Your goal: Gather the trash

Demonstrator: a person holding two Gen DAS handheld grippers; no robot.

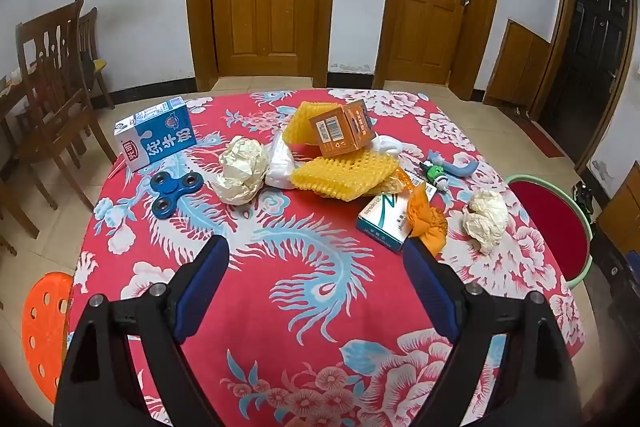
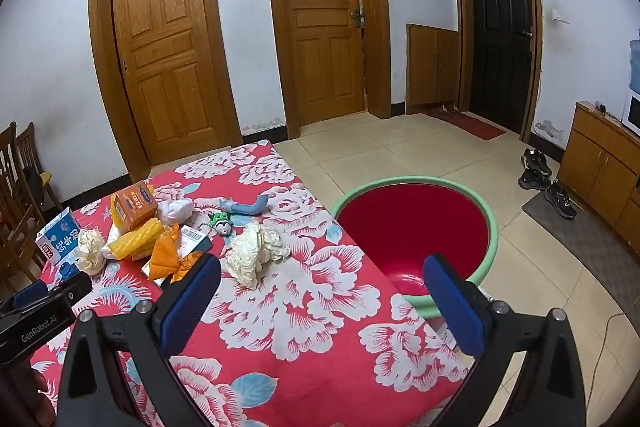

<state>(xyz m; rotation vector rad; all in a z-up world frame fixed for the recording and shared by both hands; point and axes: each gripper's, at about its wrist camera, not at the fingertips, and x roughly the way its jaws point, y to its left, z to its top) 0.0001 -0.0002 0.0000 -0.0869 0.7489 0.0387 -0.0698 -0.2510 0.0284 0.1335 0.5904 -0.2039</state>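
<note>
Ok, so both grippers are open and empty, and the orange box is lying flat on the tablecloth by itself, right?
Not quite. The left gripper and right gripper are open and empty, but the orange box sits tilted on top of the yellow foam netting, as the left wrist view shows.

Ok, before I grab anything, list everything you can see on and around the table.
Table: 1, red floral cloth.
Milk carton: 1, blue-white, far left.
Fidget spinner: 1, blue, near carton.
Paper wads: 2, cream, one mid-left, one right.
Foam nets: yellow, centre pile.
Orange box: 1, atop the nets.
White bag: 1, under the pile.
Medicine box: 1, white-teal, right of centre.
Orange wrapper: 1, on that box.
Toy figure: 1, green-white.
Blue toy: 1, far right.
Basin: 1, red inside, green rim, floor right.
Stool: 1, orange, floor left.
Left gripper: open, empty.
Right gripper: open, empty.
</note>
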